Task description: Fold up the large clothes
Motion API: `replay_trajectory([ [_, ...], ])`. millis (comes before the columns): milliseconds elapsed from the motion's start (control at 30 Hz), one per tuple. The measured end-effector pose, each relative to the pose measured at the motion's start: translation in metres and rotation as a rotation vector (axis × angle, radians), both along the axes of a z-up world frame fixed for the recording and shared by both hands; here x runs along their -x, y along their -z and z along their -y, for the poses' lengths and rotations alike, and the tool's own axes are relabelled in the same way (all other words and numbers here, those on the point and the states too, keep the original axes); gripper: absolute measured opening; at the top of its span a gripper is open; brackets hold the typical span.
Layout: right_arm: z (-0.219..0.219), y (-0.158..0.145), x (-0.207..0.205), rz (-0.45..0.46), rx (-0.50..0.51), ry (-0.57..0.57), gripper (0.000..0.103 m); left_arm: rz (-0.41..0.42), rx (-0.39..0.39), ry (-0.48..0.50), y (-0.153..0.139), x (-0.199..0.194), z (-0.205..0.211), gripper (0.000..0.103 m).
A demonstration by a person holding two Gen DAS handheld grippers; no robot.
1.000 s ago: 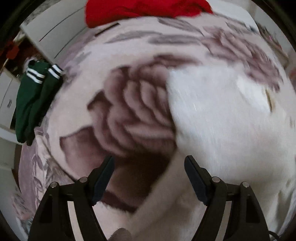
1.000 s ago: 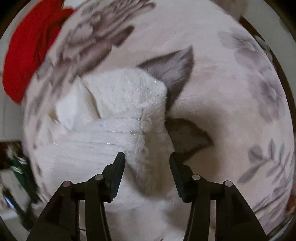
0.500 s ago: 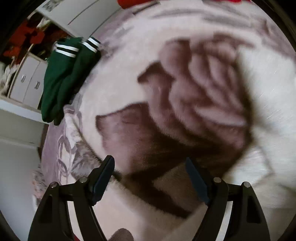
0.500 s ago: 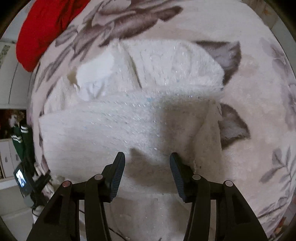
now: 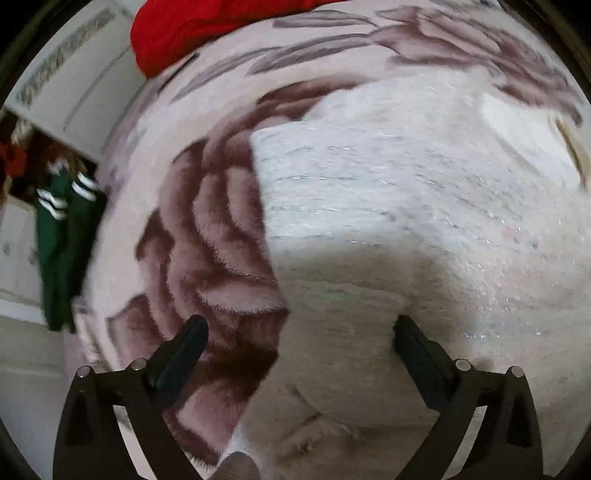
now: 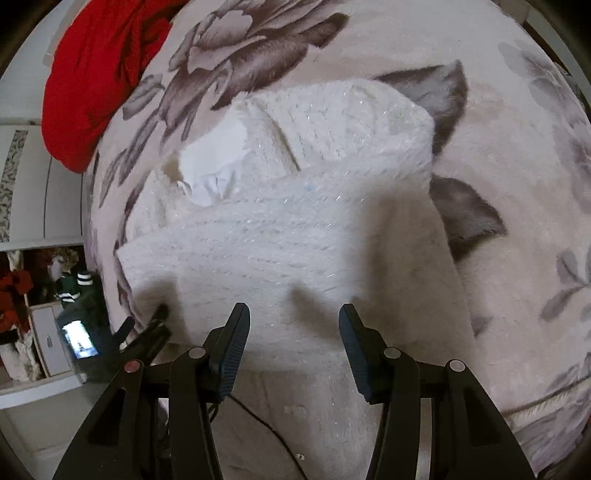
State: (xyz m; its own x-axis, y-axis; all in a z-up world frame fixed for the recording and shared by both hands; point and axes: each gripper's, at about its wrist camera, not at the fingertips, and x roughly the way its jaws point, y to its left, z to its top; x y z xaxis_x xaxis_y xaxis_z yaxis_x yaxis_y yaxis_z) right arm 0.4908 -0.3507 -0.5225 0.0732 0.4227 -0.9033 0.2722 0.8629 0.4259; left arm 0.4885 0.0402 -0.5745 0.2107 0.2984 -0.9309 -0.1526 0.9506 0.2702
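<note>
The folded sweater (image 6: 280,236) lies on the blanket (image 6: 498,155); another garment (image 6: 92,81) sits behind, at its left.

Floral plush blanket (image 6: 498,155) covers the bed. Red garment (image 5: 207,29) at its far edge, green striped garment (image 5: 59,236) hanging off the side, white drawers (image 6: 48,339) behind.

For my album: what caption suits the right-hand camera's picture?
Open right gripper above a folded white sweater on a floral blanket.
</note>
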Motion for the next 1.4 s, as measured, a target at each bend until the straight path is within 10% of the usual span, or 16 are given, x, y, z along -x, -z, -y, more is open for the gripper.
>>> replay_trajectory([
  [300, -0.008, 0.081, -0.015, -0.063, 0.116, -0.081, 0.052, 0.019, -0.021, 0.038, -0.033, 0.003, 0.015, 0.103],
  [633, 0.066, -0.010, 0.016, 0.004, 0.138, 0.043, 0.052, 0.091, -0.080, 0.004, -0.064, 0.015, 0.009, 0.103],
  [900, 0.060, 0.054, 0.054, -0.149, 0.113, -0.113, 0.053, 0.030, -0.089, 0.057, -0.044, 0.047, 0.037, 0.103],
  [933, 0.055, 0.066, 0.054, -0.157, 0.130, -0.115, 0.050, 0.023, -0.092, 0.064, -0.041, 0.049, 0.040, 0.103],
  [1000, 0.058, 0.069, 0.058, -0.114, 0.232, -0.081, 0.003, 0.022, -0.103, 0.072, -0.038, 0.051, 0.041, 0.103],
  [1167, 0.122, 0.073, 0.074, -0.092, 0.293, 0.168, 0.004, 0.002, -0.100, 0.061, -0.023, 0.048, 0.037, 0.103],
  [1400, 0.160, 0.060, 0.062, -0.171, 0.038, 0.239, 0.015, 0.046, -0.088, 0.063, -0.044, 0.045, 0.040, 0.103],
])
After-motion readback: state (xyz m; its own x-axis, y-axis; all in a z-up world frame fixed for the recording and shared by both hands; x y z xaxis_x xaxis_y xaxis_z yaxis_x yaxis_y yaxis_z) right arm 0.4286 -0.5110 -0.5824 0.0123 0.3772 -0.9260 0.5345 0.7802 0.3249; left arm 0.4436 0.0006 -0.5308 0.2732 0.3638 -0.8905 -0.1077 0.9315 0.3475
